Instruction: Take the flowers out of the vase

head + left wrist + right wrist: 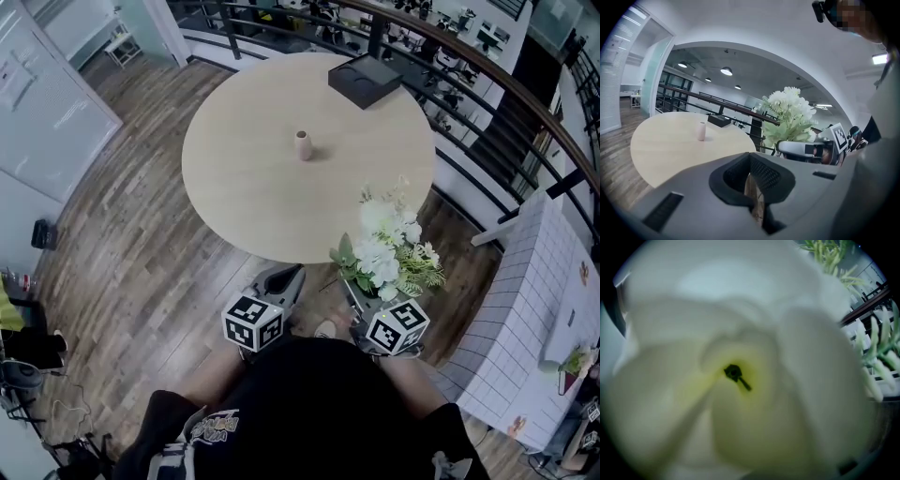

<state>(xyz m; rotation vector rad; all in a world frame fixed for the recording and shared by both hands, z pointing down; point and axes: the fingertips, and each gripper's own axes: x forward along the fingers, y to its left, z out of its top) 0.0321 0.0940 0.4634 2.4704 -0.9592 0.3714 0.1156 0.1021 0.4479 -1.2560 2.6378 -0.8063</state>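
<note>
- Pale wood, round: the worktop [244,197] stands on a brown plank floor [131,253]. A dark railing [487,84] curves behind it and a white door [47,103] is at the left.
- Small pinkish vase [303,145]: upright and empty near the worktop's middle. A black box [365,80] sits at the far edge, well apart from the vase.
- Flowers [384,248]: a bunch of white blooms and green leaves, out of the vase and held in the air over the worktop's near right edge.
- Right tongs [359,295]: pinching the flowers at the stem end, as the head view shows.
- Left tongs [281,281]: pressed together with nothing between them, just off the worktop's near edge.
- Left gripper view only: its own tongs [753,192] closed, with a sliver of floor showing through the seam. Round ceiling lamps [726,71] are lit above, and the flowers [790,112] show side-on above the right tongs [806,149].
- Right gripper view only: one white bloom [740,380], close and blurred, fills the lens and covers the jaws. Green sprigs [829,256] show at the upper right.
</note>
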